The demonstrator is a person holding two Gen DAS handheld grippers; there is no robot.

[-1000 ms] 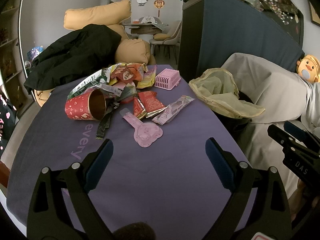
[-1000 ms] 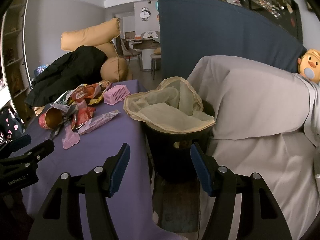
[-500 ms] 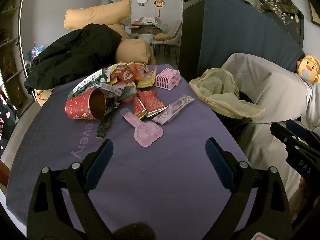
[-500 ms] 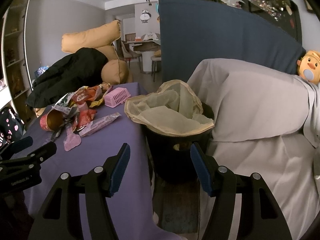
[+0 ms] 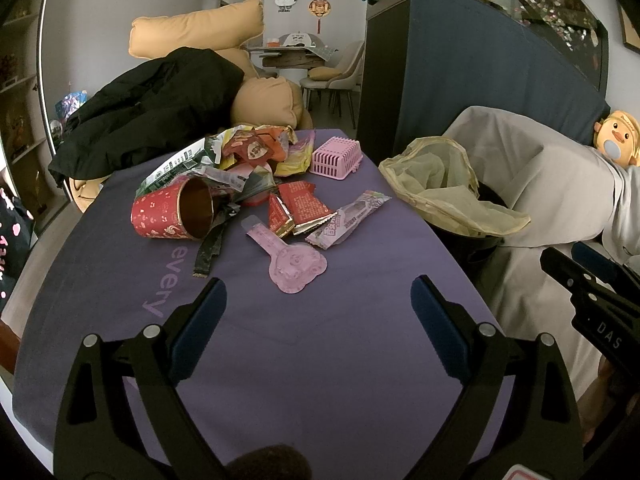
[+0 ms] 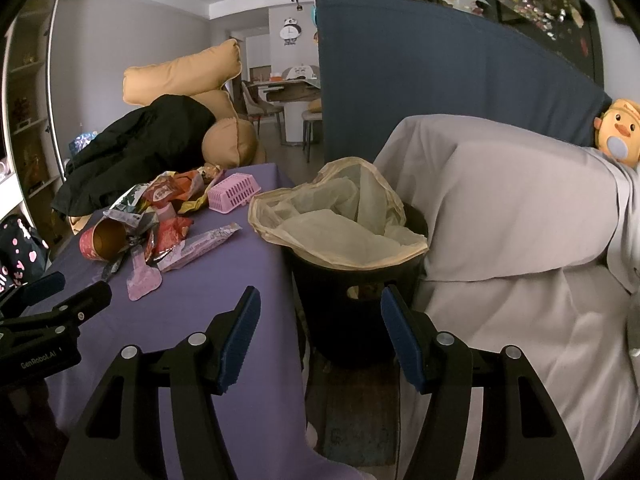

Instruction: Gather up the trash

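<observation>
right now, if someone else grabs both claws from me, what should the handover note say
Left claw: open, empty, above the bare near part of the purple tablecloth.
Right claw: open, empty, aimed at the black bin lined with a beige plastic bag, which stands beside the table's right edge.
Trash, all on the cloth: red paper cup on its side, flat pink bear-shaped wrapper, long pale pink wrapper, red foil packets, a heap of crumpled wrappers behind.
Pink slatted plastic basket sits at the far edge.
Done: no trash visible in the bag.
Left: everything.
</observation>
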